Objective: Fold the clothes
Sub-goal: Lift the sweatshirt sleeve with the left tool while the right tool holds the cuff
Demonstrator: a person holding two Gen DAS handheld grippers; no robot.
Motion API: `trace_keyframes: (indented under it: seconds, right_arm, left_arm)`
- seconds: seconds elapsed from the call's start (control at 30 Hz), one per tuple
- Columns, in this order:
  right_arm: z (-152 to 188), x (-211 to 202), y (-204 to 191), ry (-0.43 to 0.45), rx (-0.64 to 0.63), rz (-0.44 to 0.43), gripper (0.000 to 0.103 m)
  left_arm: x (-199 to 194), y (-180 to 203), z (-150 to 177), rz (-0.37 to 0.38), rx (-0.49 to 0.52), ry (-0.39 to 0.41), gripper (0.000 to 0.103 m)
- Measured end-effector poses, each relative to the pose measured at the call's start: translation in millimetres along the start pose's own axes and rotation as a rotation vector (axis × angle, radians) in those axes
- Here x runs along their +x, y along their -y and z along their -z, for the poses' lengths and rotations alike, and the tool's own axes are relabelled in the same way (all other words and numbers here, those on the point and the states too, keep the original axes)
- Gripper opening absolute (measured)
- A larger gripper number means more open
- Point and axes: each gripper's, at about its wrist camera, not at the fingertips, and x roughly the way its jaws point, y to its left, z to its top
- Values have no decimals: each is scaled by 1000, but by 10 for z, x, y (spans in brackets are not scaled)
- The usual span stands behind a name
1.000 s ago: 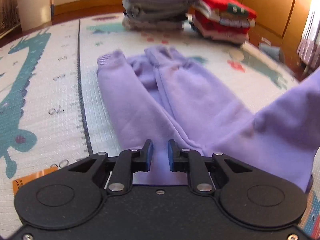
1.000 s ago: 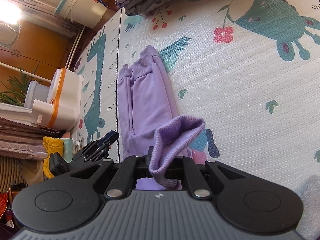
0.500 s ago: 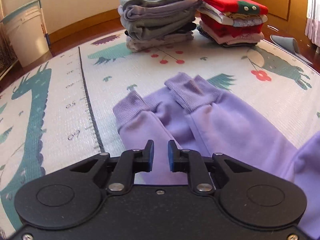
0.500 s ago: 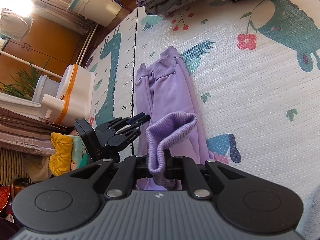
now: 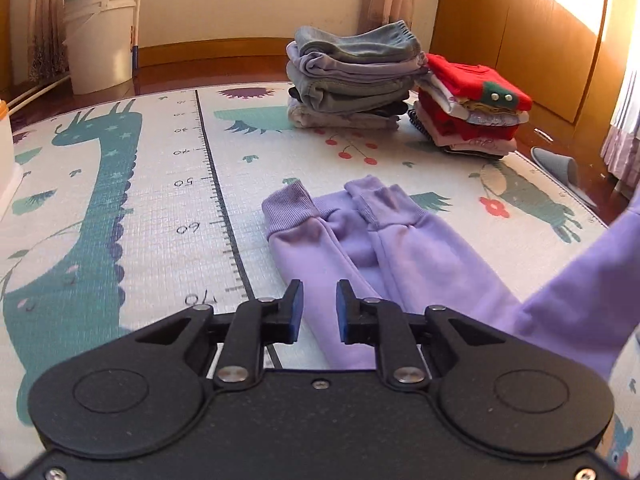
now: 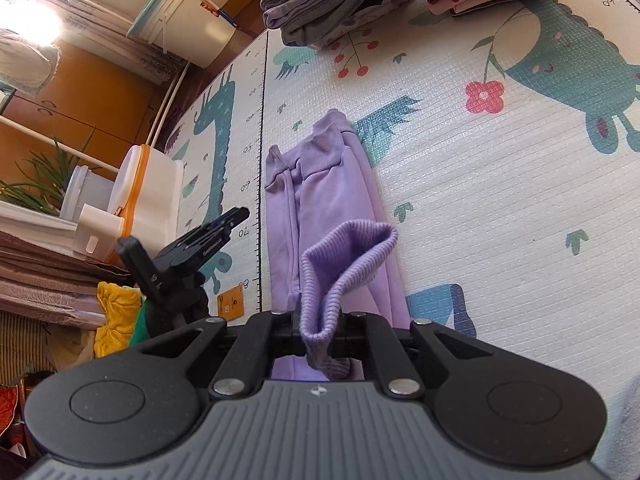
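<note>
Purple sweatpants point(image 5: 384, 248) lie lengthwise on the play mat point(image 5: 120, 220), both ribbed cuffs at the far end. My left gripper point(image 5: 318, 296) hovers above the near part of the left leg, its blue pads a narrow gap apart with nothing between them. In the right wrist view it point(image 6: 238, 214) shows to the left of the pants point(image 6: 324, 200), off the cloth. My right gripper point(image 6: 318, 328) is shut on the ribbed waistband point(image 6: 348, 256), held raised and curling over the legs. The lifted purple cloth point(image 5: 580, 300) also rises at the right of the left wrist view.
A stack of folded grey clothes point(image 5: 352, 76) and a red-topped stack point(image 5: 472, 116) stand at the mat's far side. A white bucket point(image 5: 100, 40) is at the back left, a slipper point(image 5: 556, 166) at the right. A white box with an orange band point(image 6: 148, 196) and yellow cloth point(image 6: 116, 316) sit left.
My left gripper has risen and drawn back from the pants, still empty, so the cuffs now show farther off. The right gripper has kept still with the waistband in it.
</note>
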Motion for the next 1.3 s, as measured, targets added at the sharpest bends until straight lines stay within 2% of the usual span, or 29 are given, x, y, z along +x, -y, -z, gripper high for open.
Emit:
trace_keyframes:
  seconds: [0.1, 0.17, 0.27, 0.3, 0.37, 0.4, 0.47, 0.57, 0.67, 0.7, 0.73, 0.83, 0.87, 0.9, 1.03, 1.17, 1.3]
  right_arm:
    - [-33, -8, -25, 9, -5, -20, 10]
    - [-60, -22, -44, 19, -10, -32, 10]
    - [-112, -52, -70, 40, -19, -44, 10]
    - [-129, -64, -75, 48, -20, -45, 10]
    - [-161, -83, -81, 63, -23, -42, 10]
    - [-177, -90, -83, 68, -26, -39, 10]
    - [-203, -98, -92, 74, -35, -33, 10]
    - [-202, -97, -62, 63, -35, -18, 10]
    - [-169, -93, -26, 59, -19, -6, 10]
    - [-168, -96, -30, 60, -18, -5, 10]
    - [-170, -101, -38, 60, -20, -4, 10]
    - [-192, -124, -48, 62, -21, -2, 10]
    - [-200, -130, -41, 64, -21, -2, 10]
    - [-208, -134, -33, 66, -19, -2, 10]
    - [-207, -121, 19, 65, -4, -7, 10]
    - [-204, -92, 18, 67, 7, -15, 10]
    - [-233, -66, -22, 73, -6, -15, 10]
  left_arm:
    - [-444, 296, 349, 68, 14, -14, 14]
    - [-543, 491, 517, 109, 14, -38, 14]
    - [-346, 755, 774, 157, -16, -116, 14]
    - [-175, 839, 877, 144, 7, -196, 14]
    - [-39, 957, 995, 130, 87, -225, 14]
    - [-34, 952, 928, 138, 65, -247, 14]
    - [-246, 916, 702, 137, 69, -136, 14]
    - [-121, 779, 519, 96, 30, -41, 14]
    - [330, 743, 731, 117, 87, -204, 16]
    - [297, 762, 787, 134, 113, -149, 17]
    - [267, 739, 765, 136, 100, -154, 17]
    - [-99, 668, 640, 119, 45, -79, 17]
    - [-212, 673, 637, 119, 49, -76, 17]
    - [-323, 683, 636, 118, 55, -75, 17]
    - [-526, 939, 800, 134, 197, -163, 17]
    - [-224, 1081, 1188, 141, 186, -242, 18]
    - [-532, 1090, 983, 183, 119, -156, 18]
